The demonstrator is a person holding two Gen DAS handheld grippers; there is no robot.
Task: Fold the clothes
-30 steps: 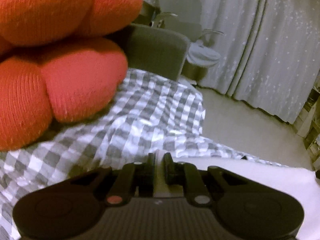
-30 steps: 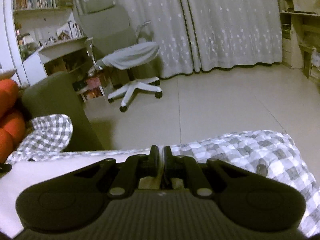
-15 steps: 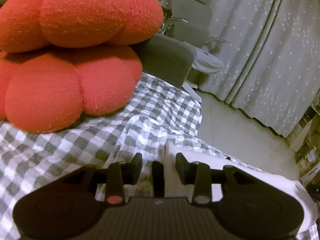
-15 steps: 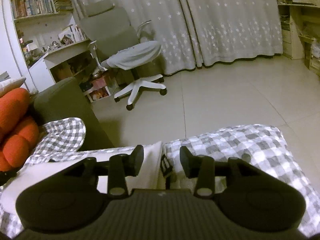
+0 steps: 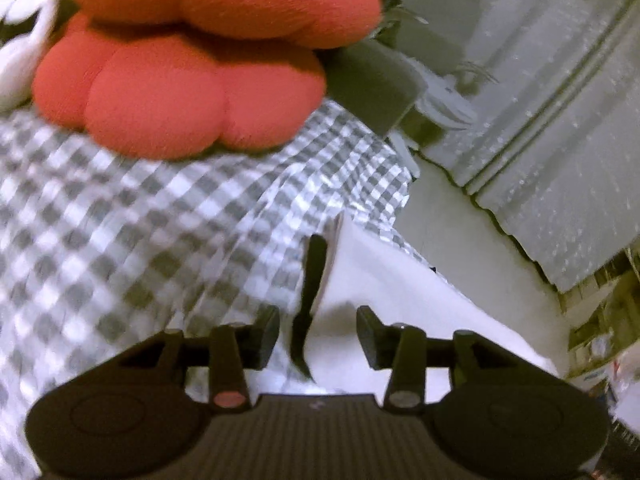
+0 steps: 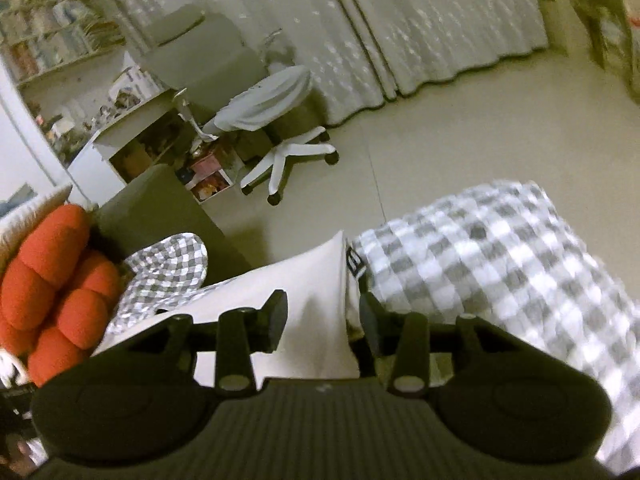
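Left wrist view: the left gripper (image 5: 318, 332) sits at 6 o'clock with its two fingers (image 5: 267, 330) spread apart and gripping nothing. One white garment (image 5: 400, 304) lies just ahead of them on the grey-and-white checked cover (image 5: 140, 216), stretching toward 4 o'clock; a dark strip (image 5: 310, 280) runs along its near edge between the fingers. One orange lobed cushion (image 5: 200, 60) fills the 11 to 12 o'clock area, and pale dotted curtains (image 5: 540, 120) hang at 2 o'clock.

Right wrist view: the right gripper (image 6: 323, 322) also has its two fingers (image 6: 276, 320) parted, empty, with a raised corner of the white garment (image 6: 304, 300) standing between them. The checked cover (image 6: 500, 260) spreads toward 3 o'clock. The orange cushion (image 6: 56, 280) sits at 9 o'clock, one office chair (image 6: 260, 120) at 11 o'clock, and the curtains (image 6: 400, 20) at 12 o'clock.
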